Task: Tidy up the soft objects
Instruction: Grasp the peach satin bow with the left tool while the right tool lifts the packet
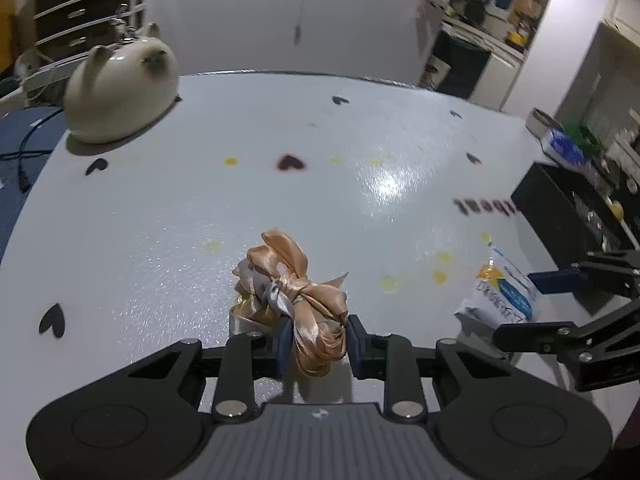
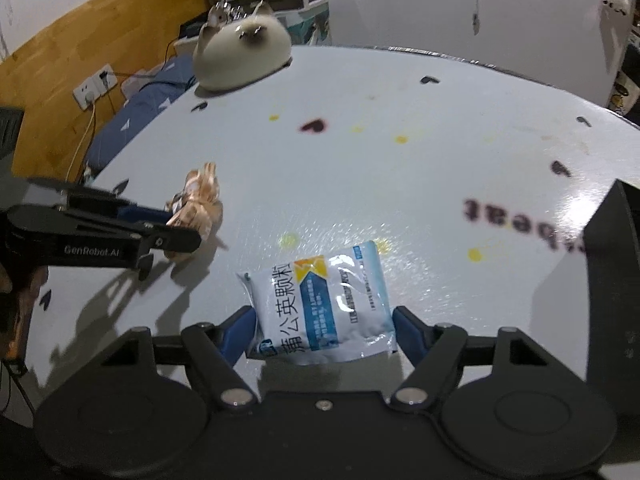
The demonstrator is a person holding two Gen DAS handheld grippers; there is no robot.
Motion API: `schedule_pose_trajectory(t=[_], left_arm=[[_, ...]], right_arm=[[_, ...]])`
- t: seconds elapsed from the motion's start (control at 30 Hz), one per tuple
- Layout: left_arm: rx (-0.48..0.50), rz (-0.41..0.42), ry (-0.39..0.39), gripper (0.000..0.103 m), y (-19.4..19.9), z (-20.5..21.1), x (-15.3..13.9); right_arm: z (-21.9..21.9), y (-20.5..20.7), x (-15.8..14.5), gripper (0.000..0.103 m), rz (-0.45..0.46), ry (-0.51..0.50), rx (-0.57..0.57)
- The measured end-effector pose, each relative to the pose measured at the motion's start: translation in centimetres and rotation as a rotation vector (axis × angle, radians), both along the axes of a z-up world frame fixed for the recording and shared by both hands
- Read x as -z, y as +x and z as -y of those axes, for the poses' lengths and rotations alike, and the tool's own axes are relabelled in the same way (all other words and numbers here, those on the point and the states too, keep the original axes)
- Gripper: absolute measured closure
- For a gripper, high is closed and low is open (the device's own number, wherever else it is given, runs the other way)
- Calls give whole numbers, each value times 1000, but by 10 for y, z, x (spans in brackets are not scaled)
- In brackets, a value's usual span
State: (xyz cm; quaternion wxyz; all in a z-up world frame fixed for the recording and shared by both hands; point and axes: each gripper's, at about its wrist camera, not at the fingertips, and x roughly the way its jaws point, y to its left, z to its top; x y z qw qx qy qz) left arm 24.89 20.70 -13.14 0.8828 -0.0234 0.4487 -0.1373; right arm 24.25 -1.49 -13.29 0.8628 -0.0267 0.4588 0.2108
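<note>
Table (image 1: pixel 360 140): one ribbon (image 1: pixel 304 300), one sachet (image 2: pixel 324 308), one plush (image 1: pixel 120 88).

In the right wrist view we read "GenRobot.AI" in pale letters on the left tool (image 2: pixel 176 236) at the left edge. The white-and-blue packet (image 2: pixel 320 304) carries large Chinese characters, 蒲公英颗粒. On the worktop (image 2: pixel 400 200), upside-down dark lettering reads partly "beat".

A glossy white counter (image 1: pixel 160 220) with a fine pebbled sheen carried a shiny peach satin ribbon bundle (image 1: pixel 298 300). Beside the ribbon lay a crinkled glossy plastic sachet (image 2: pixel 324 304). Beyond it sat a matt plush cat (image 1: pixel 120 88).
</note>
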Motion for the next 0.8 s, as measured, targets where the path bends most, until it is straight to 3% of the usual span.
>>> schedule_pose_trajectory(t=[0.37,0.8], left_arm=[[-55,123,-84,75,-21,26,-49],[55,202,-190,75,-17,127,-90]], right_arm=[[37,-13,-43,27,92,61,76],[131,-31,-78,27,153,108,204]])
